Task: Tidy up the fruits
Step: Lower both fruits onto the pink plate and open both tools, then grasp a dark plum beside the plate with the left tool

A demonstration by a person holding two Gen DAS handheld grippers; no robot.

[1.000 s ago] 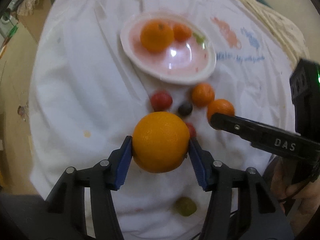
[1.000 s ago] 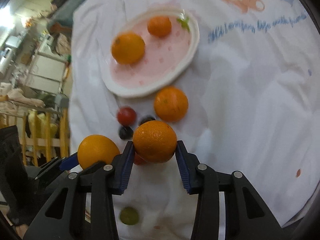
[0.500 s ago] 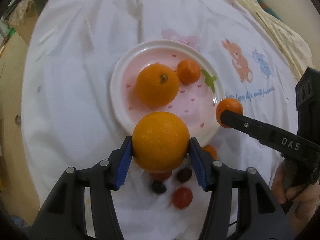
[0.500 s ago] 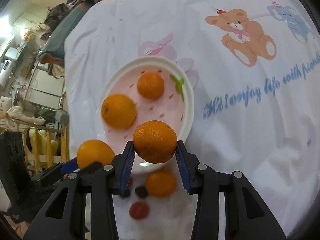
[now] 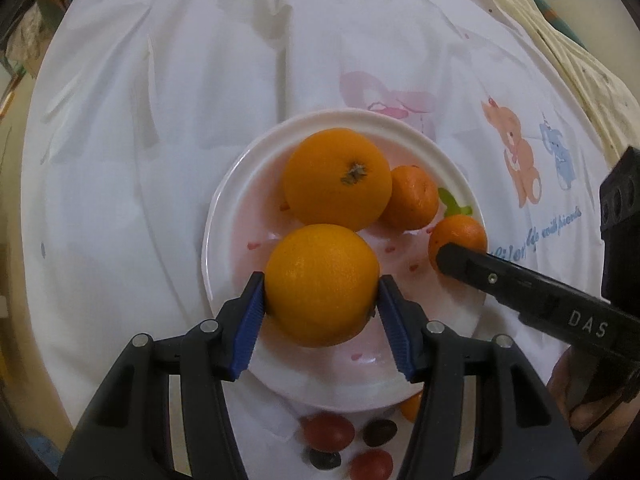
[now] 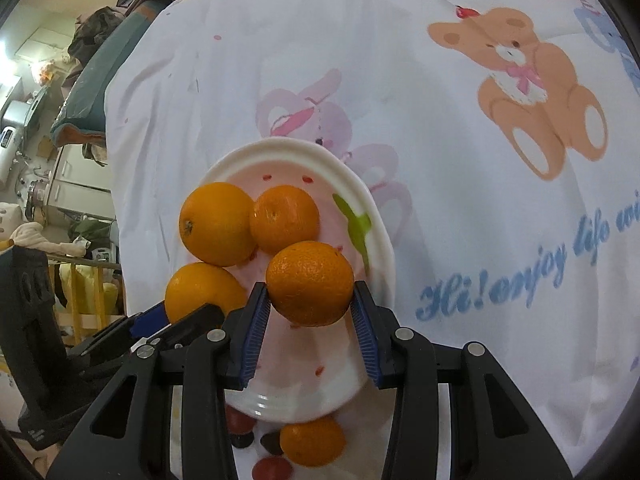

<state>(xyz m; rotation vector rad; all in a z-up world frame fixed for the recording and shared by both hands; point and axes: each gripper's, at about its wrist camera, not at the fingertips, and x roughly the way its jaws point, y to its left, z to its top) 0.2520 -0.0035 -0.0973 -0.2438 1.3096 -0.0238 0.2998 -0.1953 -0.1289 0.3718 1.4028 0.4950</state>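
A white and pink plate (image 5: 224, 216) (image 6: 376, 224) holds a large orange (image 5: 336, 184) (image 6: 216, 224) and a mandarin (image 5: 412, 198) (image 6: 285, 219). My left gripper (image 5: 320, 300) is shut on a large orange (image 5: 322, 284) (image 6: 200, 292) above the plate's near half. My right gripper (image 6: 310, 304) is shut on a mandarin (image 6: 310, 282) (image 5: 460, 234) above the plate's right side. The right gripper also shows in the left wrist view (image 5: 520, 284).
On the white printed cloth (image 5: 160, 120) just before the plate lie another mandarin (image 6: 312, 442), red cherry tomatoes (image 5: 328, 432) (image 5: 370, 464) and dark grapes (image 5: 380, 432) (image 5: 325, 459). A cluttered room (image 6: 48, 120) lies beyond the cloth's left edge.
Both grippers moved forward with their fruit, from over the loose fruit to over the plate. The loose fruit is now behind the fingers.
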